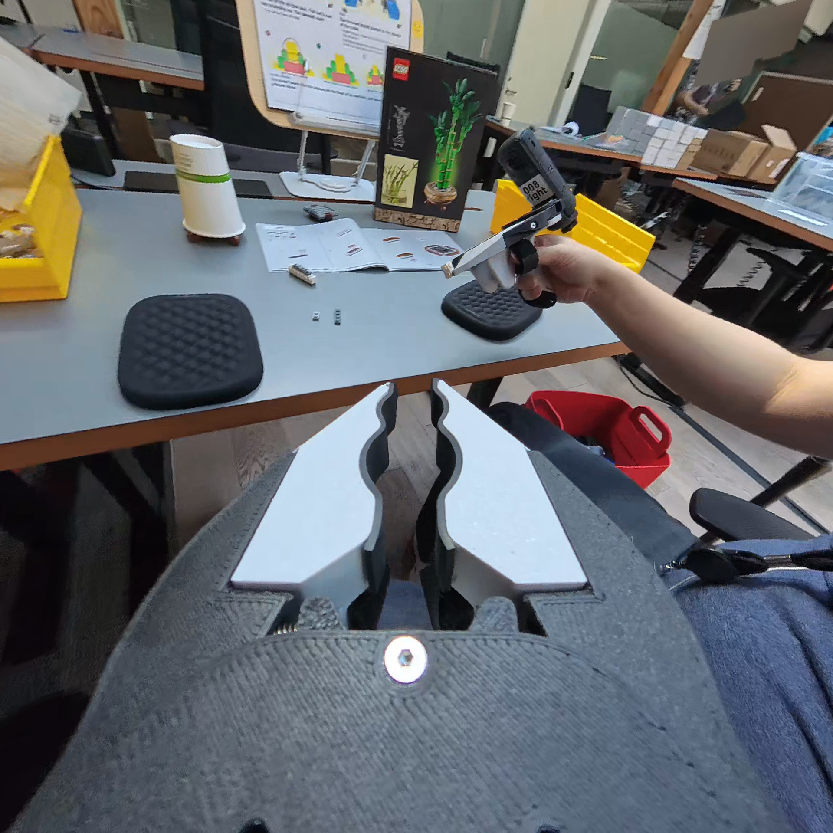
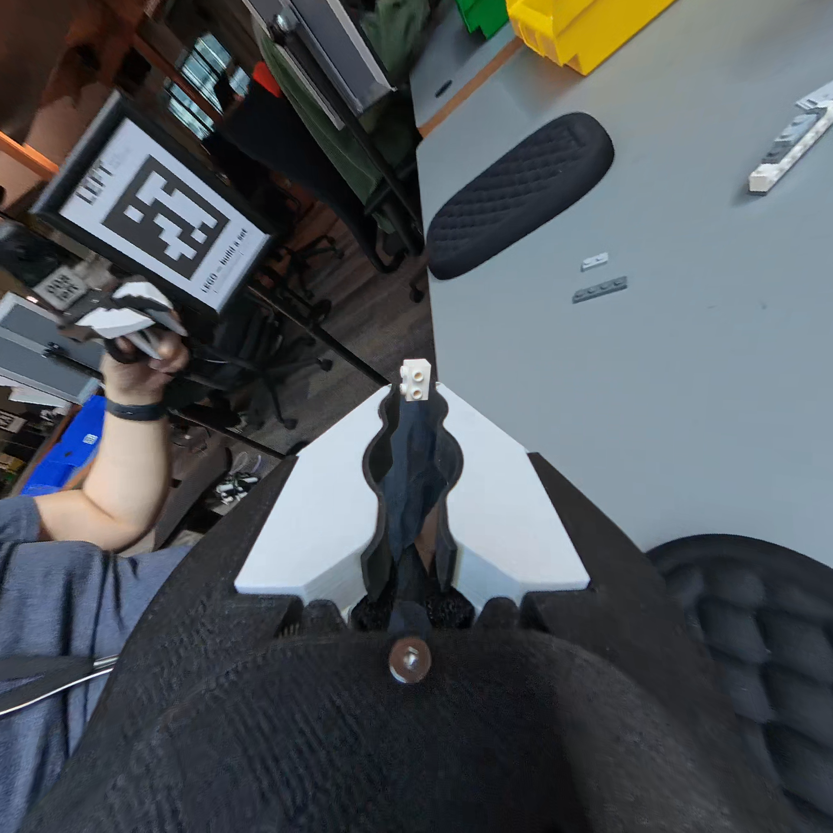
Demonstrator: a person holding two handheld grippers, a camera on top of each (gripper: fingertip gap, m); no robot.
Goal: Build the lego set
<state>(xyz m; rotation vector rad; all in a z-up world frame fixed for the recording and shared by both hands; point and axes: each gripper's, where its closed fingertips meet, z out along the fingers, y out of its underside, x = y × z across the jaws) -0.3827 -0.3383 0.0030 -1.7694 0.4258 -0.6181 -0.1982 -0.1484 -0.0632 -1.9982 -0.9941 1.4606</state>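
My right gripper (image 2: 415, 386) is shut on a small white brick (image 2: 417, 381) at its fingertips, held in the air rolled sideways near the table's front edge. It also shows in the left wrist view (image 1: 450, 270), above the right black pad (image 1: 491, 311). My left gripper (image 1: 413, 386) is open and empty, below and in front of the table edge; the right wrist view shows it off the table (image 2: 121, 311). On the grey table (image 1: 383, 333) lie a long white-and-grey assembly (image 1: 302, 274), a small light grey plate (image 1: 316, 316) and a dark grey plate (image 1: 337, 317).
An open instruction booklet (image 1: 356, 245) lies behind the parts, with the set's box (image 1: 428, 144) upright behind it. An upturned white cup (image 1: 207, 189), a left black pad (image 1: 189, 351) and yellow bins (image 1: 40, 225) (image 1: 599, 225) stand around. A red bin (image 1: 599, 432) sits on the floor. Some 30 cm of space lies between my two pairs of fingers.
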